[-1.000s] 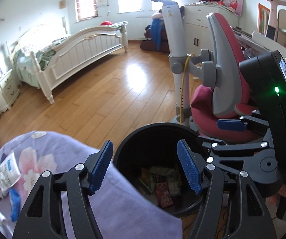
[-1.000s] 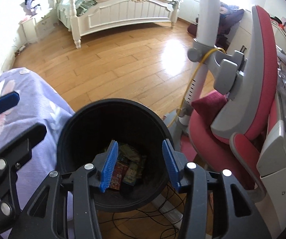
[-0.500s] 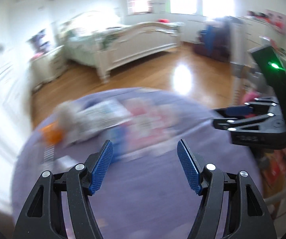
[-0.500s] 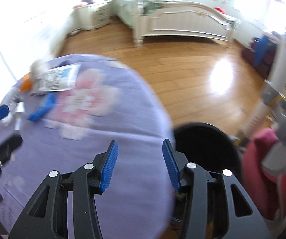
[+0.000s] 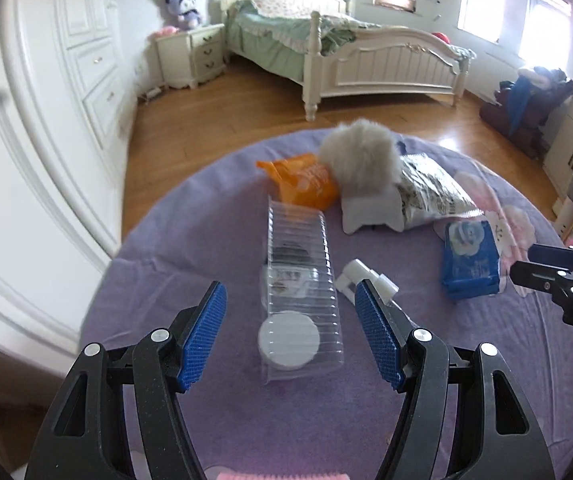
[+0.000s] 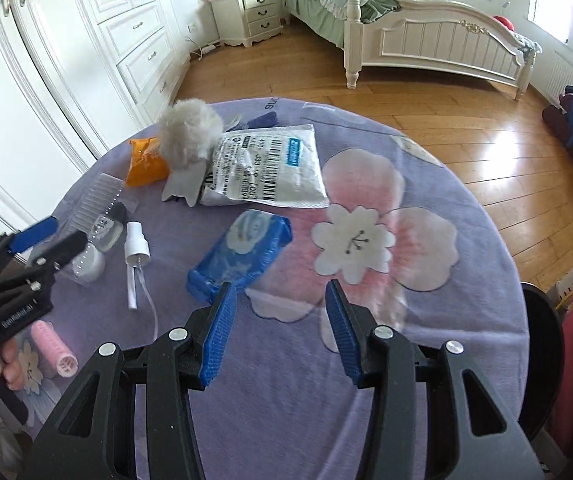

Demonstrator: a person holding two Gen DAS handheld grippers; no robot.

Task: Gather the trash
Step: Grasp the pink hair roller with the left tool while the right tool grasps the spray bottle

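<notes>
My left gripper is open and empty, just short of a clear ribbed plastic package with a white round lid inside, lying on the purple cloth. My right gripper is open and empty, just short of a blue wet-wipe pack, which also shows in the left wrist view. An orange wrapper, a white printed mailer bag and a white spray pump lie nearby. The black trash bin shows at the table's right edge.
A grey fluffy pom-pom item sits between the wrapper and the bag. A pink hair roller lies at the near left. The round table has a purple flowered cloth. A bed, a wardrobe and wood floor lie beyond.
Both grippers swung left from above the trash bin to over the table. The bin has left the left wrist view, and the table's items are now in front.
</notes>
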